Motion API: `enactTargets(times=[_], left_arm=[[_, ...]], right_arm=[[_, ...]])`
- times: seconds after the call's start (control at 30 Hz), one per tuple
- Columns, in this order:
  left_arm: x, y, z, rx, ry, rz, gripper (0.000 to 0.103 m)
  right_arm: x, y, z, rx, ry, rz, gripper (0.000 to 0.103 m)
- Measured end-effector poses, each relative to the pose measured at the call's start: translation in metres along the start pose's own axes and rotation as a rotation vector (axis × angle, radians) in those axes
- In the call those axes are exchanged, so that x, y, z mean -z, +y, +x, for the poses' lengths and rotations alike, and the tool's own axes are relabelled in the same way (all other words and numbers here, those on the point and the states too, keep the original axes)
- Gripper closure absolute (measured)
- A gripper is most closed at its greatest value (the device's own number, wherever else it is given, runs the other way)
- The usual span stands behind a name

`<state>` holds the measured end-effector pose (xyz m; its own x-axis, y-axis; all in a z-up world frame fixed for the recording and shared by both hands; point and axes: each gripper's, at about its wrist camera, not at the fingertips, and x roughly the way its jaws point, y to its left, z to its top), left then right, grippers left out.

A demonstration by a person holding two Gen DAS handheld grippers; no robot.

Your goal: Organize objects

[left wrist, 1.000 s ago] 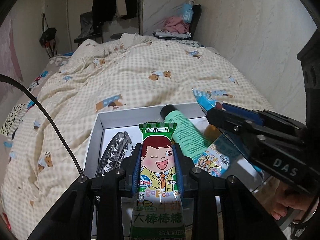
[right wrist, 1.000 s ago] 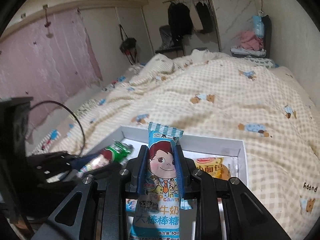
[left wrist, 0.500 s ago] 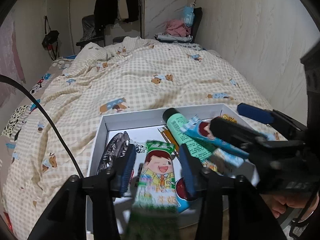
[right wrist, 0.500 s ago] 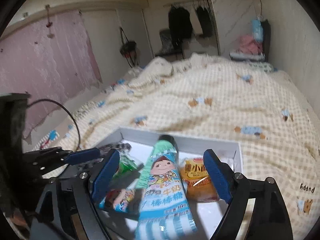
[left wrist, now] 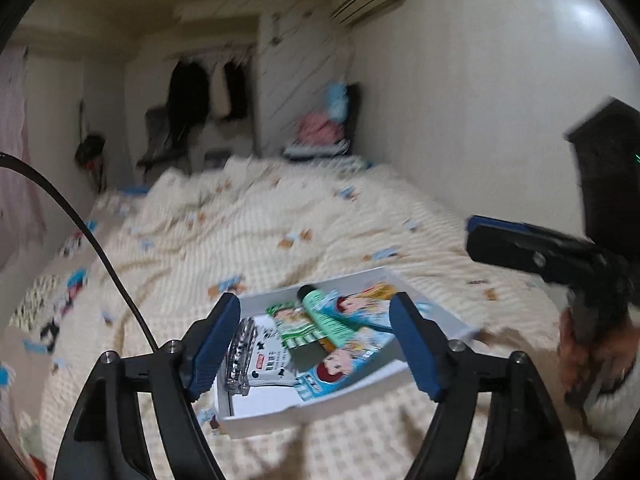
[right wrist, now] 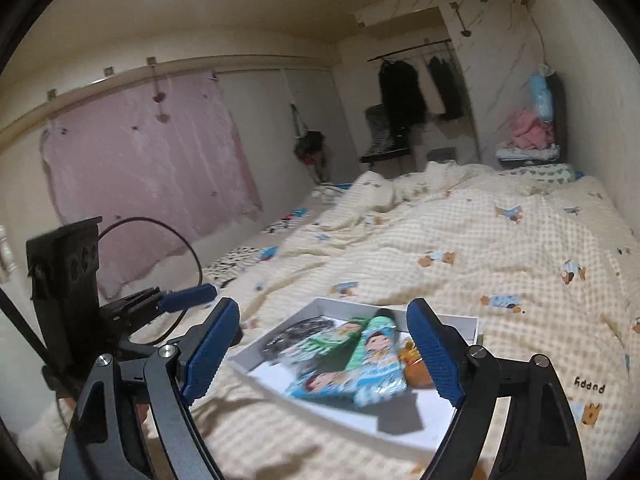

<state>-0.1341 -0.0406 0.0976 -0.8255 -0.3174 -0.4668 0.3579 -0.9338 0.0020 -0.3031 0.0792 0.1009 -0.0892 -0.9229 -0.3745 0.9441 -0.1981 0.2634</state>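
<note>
A white shallow box (left wrist: 264,414) (right wrist: 440,408) lies on the bed. In it lie a green candy packet (left wrist: 294,326) (right wrist: 316,346), a blue candy packet (left wrist: 340,368) (right wrist: 376,372), a mint green tube (left wrist: 320,314), a dark hair clip (left wrist: 238,354) and an orange snack (right wrist: 414,364). My left gripper (left wrist: 316,350) is open and empty, raised above and behind the box. My right gripper (right wrist: 324,350) is open and empty, likewise above the box. The right gripper also shows at the right of the left wrist view (left wrist: 520,248), the left gripper at the left of the right wrist view (right wrist: 184,298).
The checked cream duvet (right wrist: 500,248) covers the bed around the box. A wall runs along the right side (left wrist: 480,120). Clothes hang on a rack at the far end (right wrist: 416,88). A black cable (left wrist: 80,220) loops at the left.
Both grippers opened and let their candy packets fall into the box. Both have since pulled back and up, away from the box.
</note>
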Motion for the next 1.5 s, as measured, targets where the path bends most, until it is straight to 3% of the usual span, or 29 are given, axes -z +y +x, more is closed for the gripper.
enactTargets(times=[0.1, 0.2, 0.37, 0.5, 0.63, 1.5], left_arm=[[0.003, -0.013, -0.027, 0.019, -0.032, 0.07, 0.02], [0.012, -0.025, -0.044, 0.034, -0.047, 0.119, 0.018], [0.03, -0.03, -0.035, 0.044, -0.036, 0.12, 0.006], [0.052, -0.028, -0.005, 0.054, 0.045, 0.03, 0.005], [0.063, -0.029, 0.015, 0.044, 0.125, 0.023, 0.005], [0.068, -0.024, 0.015, 0.006, 0.136, 0.002, 0.002]], right_arm=[[0.002, 0.012, -0.02, -0.013, 0.008, -0.041, 0.016], [0.012, 0.024, -0.034, -0.046, 0.025, -0.075, 0.001], [0.041, 0.033, -0.041, -0.057, 0.026, -0.124, 0.001], [0.068, 0.024, -0.029, -0.04, 0.016, -0.09, 0.001], [0.088, 0.009, -0.005, -0.028, 0.09, -0.023, 0.001], [0.098, 0.003, 0.005, -0.005, 0.153, 0.0, 0.001]])
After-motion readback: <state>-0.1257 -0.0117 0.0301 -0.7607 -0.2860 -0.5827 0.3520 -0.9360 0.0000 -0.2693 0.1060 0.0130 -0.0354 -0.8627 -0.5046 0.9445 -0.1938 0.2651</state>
